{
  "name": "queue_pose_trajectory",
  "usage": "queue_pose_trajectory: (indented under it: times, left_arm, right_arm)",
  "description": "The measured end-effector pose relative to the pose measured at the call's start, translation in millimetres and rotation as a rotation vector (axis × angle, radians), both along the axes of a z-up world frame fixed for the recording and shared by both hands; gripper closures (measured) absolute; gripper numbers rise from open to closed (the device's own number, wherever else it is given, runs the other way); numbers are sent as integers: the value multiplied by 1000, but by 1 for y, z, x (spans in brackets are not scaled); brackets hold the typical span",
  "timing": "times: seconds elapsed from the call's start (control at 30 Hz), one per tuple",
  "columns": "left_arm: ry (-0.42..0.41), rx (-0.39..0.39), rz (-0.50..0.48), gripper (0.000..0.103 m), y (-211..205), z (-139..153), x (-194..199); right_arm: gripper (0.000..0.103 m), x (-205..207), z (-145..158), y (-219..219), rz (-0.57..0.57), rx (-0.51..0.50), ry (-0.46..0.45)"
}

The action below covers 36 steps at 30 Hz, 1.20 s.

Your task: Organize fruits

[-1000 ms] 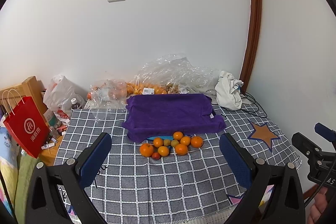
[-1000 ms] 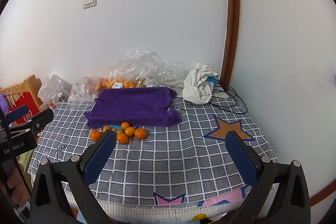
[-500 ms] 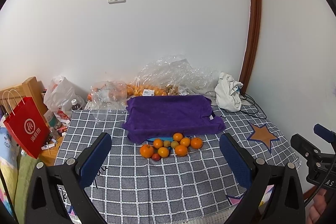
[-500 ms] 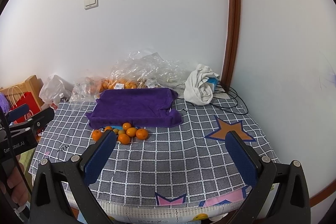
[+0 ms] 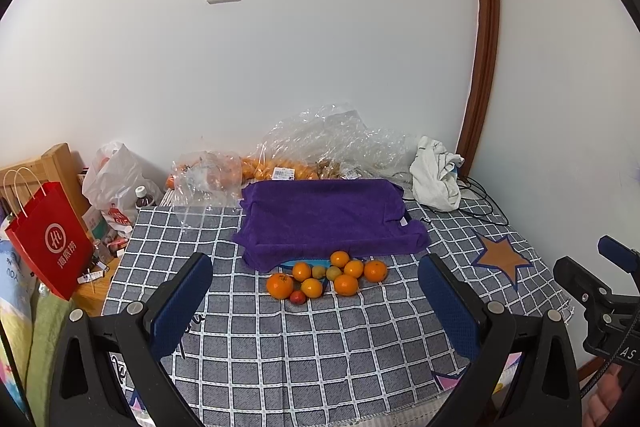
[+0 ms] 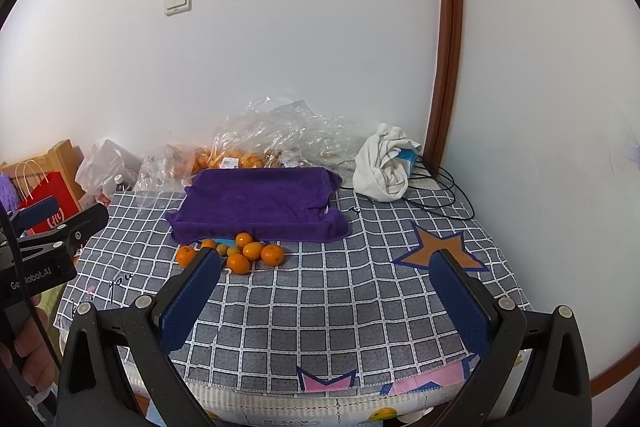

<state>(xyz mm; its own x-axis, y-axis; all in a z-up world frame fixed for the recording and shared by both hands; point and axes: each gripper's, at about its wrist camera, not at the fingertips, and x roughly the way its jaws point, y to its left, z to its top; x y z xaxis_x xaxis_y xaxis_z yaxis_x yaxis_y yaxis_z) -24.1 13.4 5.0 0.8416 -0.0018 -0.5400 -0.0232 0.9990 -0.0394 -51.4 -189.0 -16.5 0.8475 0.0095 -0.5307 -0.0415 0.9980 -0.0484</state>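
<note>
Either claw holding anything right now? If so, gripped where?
Nothing is held. The left claw and the right claw are both open and empty above the checked cloth, short of the oranges.

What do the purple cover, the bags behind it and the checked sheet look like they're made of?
Purple cover: looks like soft terry or fleece cloth, matte and fuzzy, with drooping edges.
Bags: thin clear plastic film, glossy, crinkled, with fruit showing through.
Checked sheet: seemingly woven cotton-like fabric, matte grey with white grid lines and a stitched hem at the front edge.
</note>
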Motion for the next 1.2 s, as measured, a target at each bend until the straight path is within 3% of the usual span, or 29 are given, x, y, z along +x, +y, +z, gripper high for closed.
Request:
queue_pose_trajectory:
  times: [0.37, 0.73, 0.83, 0.93, 1.07, 1.1, 1.2]
  left_arm:
    - [47, -4, 13, 0, 14, -27, 18]
    - [215, -35, 93, 0, 63, -106, 68]
    - [254, -56, 110, 5, 76, -129, 81]
    - [293, -71, 118, 11, 90, -153, 94]
    - [338, -65, 118, 23, 100, -175, 105]
    - [349, -72, 115, 28, 104, -181, 108]
    - [366, -95, 102, 37, 110, -191, 113]
  right_arm:
    - [1, 23, -24, 3, 15, -4, 58]
    - [1, 83, -93, 15, 51, -14, 178]
    - [3, 102, -115, 18, 67, 11, 195]
    - [11, 125, -140, 23, 96, 19, 219]
    - [31, 161, -174, 32, 109, 9, 280]
    - [38, 171, -182, 34, 121, 26, 299]
    - [45, 197, -198, 40, 147, 89, 329]
